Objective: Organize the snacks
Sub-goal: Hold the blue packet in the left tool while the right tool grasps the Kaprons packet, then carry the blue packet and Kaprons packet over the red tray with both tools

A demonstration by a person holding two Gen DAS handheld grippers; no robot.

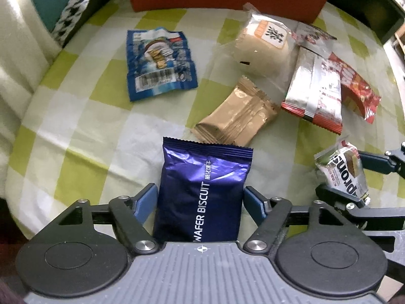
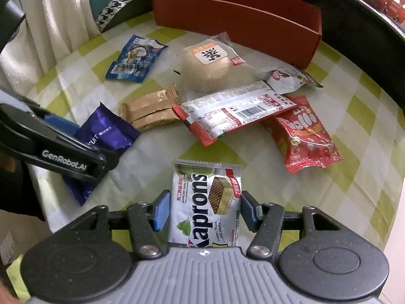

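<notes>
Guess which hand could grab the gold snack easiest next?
Left, probably. The gold snack lies just ahead of the left gripper, past its purple pack. From the right gripper it sits off to the side. Both hold packs now, so it must unload first.

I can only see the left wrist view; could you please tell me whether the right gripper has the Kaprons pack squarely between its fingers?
Observer: Yes, the Kaprons pack sits centred in the right gripper, a blue pad against each side.
Operator: Thanks. How does my purple pack look from there?
Observer: The purple pack slants through the left gripper, its lower corner poking out beneath the near finger.
Operator: Is the red box empty?
Observer: The red box shows a bare inner wall; its floor is hidden.
</notes>
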